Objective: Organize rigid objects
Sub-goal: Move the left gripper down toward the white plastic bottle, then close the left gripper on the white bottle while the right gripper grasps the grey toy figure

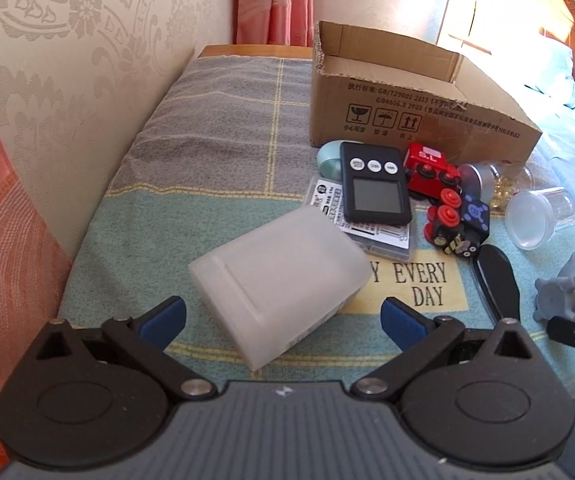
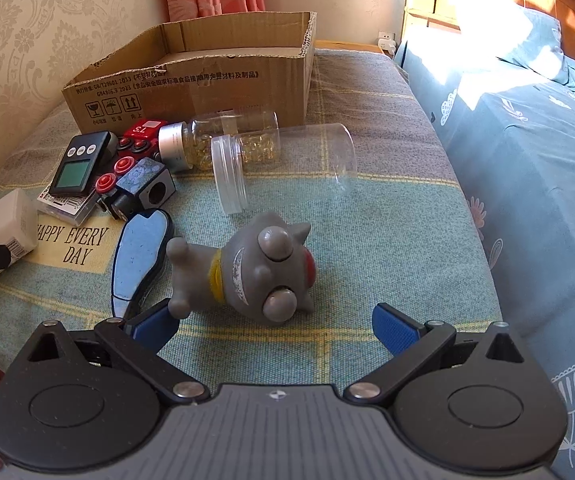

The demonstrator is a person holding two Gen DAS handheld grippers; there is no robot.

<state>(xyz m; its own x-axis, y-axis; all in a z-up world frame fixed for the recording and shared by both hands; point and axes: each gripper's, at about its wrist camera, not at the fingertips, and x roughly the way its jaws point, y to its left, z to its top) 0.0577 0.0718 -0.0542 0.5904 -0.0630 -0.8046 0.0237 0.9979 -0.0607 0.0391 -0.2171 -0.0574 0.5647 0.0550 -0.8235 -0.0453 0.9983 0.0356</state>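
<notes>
My left gripper (image 1: 283,316) is open, its blue pads either side of a frosted white plastic box (image 1: 279,280) lying tilted on the cloth; whether they touch it I cannot tell. My right gripper (image 2: 275,322) is open around a grey rubber monster toy (image 2: 255,272) lying on its side. Behind lie a black timer (image 1: 373,186), a red toy train (image 1: 427,168), a black-and-red toy block (image 1: 447,224), a card pack (image 1: 367,232), a capsule bottle (image 2: 223,146) and an empty clear jar (image 2: 283,166). The open cardboard box (image 2: 207,80) stands at the back.
A blue-black handled tool (image 2: 139,256) lies left of the grey toy. A mint-green case (image 1: 327,158) sits by the box. A wallpapered wall (image 1: 67,80) runs along the left. A bed with floral blue cover (image 2: 527,160) is to the right.
</notes>
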